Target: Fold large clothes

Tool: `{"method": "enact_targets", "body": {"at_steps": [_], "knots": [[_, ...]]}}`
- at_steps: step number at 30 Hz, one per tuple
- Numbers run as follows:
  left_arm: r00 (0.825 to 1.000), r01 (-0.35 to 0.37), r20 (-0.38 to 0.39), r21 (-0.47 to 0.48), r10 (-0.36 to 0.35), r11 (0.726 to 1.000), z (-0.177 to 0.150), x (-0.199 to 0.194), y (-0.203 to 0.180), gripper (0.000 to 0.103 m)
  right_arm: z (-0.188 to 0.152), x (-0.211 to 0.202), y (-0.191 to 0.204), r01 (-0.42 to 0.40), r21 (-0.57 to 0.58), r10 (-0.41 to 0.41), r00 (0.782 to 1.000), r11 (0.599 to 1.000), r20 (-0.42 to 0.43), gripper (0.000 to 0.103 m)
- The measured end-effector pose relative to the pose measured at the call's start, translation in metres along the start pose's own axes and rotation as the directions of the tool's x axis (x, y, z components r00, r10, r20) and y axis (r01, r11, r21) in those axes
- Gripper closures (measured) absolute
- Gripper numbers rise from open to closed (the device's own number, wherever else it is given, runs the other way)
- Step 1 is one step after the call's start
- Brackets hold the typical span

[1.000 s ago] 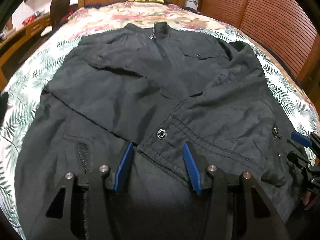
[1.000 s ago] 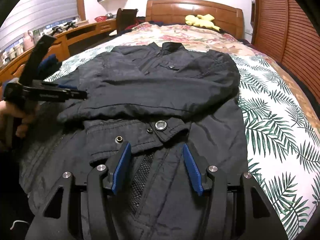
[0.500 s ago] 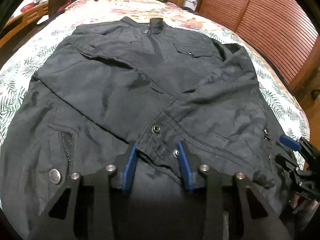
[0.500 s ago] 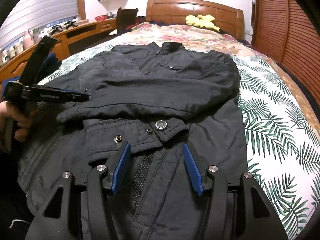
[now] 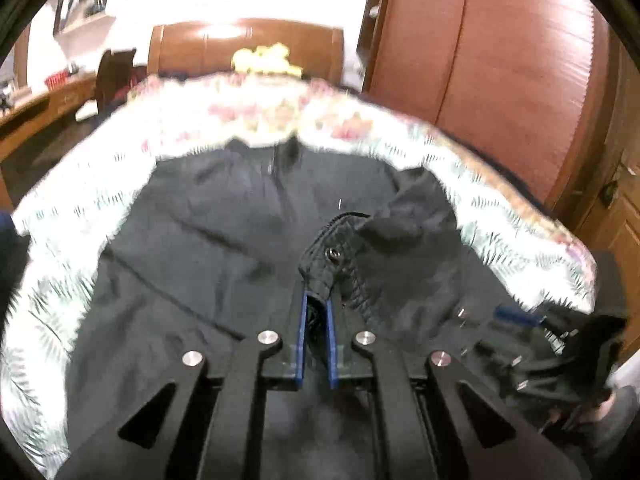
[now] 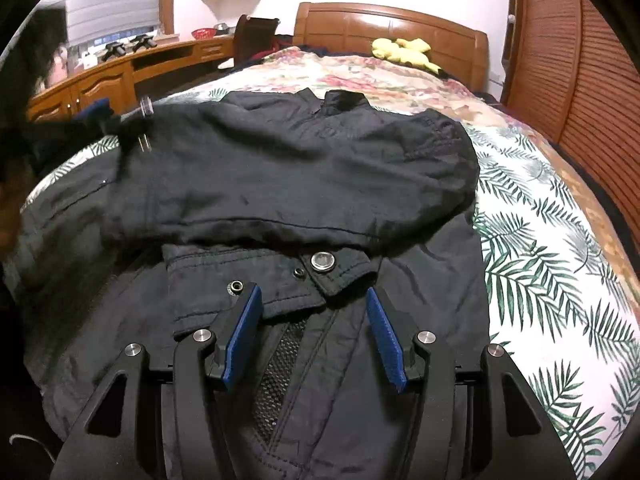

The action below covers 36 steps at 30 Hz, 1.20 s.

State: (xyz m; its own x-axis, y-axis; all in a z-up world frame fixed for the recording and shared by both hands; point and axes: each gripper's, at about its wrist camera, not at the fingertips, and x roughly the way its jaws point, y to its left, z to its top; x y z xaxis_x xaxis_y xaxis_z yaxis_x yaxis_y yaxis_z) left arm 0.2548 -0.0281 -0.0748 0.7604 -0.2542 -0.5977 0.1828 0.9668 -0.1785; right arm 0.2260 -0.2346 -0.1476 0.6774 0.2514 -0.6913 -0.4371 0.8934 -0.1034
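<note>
A large black jacket (image 6: 304,172) lies face up on the bed, collar toward the headboard, one sleeve folded across its chest. My left gripper (image 5: 316,300) is shut on the sleeve cuff (image 5: 332,256) and holds it lifted off the jacket (image 5: 208,240). The view is blurred by motion. My right gripper (image 6: 314,304) is open and empty, hovering low over the other cuff (image 6: 280,276), which lies flat with its snap button up. The left gripper (image 6: 132,128) also shows at the left of the right wrist view; the right gripper (image 5: 516,320) shows at the lower right of the left view.
The bed has a palm-leaf and floral cover (image 6: 540,264). A wooden headboard (image 6: 392,32) with a yellow plush toy (image 6: 404,52) stands at the far end. A wooden desk (image 6: 120,68) runs along the left; a louvred wooden wardrobe (image 5: 500,60) is on the right.
My left gripper has closed on the sleeve cuff and lifted it, swinging upward. The right gripper has held still and open.
</note>
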Motion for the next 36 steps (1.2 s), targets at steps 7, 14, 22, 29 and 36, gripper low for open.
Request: {"method": "enact_targets", "body": {"at_steps": [7, 14, 22, 29, 36], "knots": [[0.994, -0.059, 0.088, -0.007, 0.059, 0.998, 0.03, -0.061, 0.027, 0.098, 0.006, 0.007, -0.001, 0.021, 0.013, -0.021, 1.0, 1.0, -0.01, 0.047], [0.989, -0.15, -0.02, -0.018, 0.149, 0.989, 0.0, -0.058, 0.062, 0.097, 0.005, 0.011, -0.005, 0.026, 0.029, -0.025, 0.999, 0.999, -0.024, 0.047], [0.984, -0.151, -0.103, -0.041, 0.146, 0.988, -0.02, -0.043, 0.068, 0.095, 0.006, 0.014, -0.01, 0.014, 0.042, -0.013, 0.999, 0.999, -0.032, 0.047], [0.983, -0.122, -0.145, -0.042, 0.115, 0.992, -0.038, -0.051, 0.08, 0.088, 0.006, 0.014, -0.009, 0.01, 0.043, -0.008, 0.999, 0.999, -0.037, 0.047], [0.966, -0.175, -0.198, -0.029, 0.166, 0.984, -0.069, -0.059, 0.106, 0.085, 0.008, 0.016, -0.01, 0.015, 0.047, -0.013, 0.999, 0.999, -0.036, 0.047]]}}
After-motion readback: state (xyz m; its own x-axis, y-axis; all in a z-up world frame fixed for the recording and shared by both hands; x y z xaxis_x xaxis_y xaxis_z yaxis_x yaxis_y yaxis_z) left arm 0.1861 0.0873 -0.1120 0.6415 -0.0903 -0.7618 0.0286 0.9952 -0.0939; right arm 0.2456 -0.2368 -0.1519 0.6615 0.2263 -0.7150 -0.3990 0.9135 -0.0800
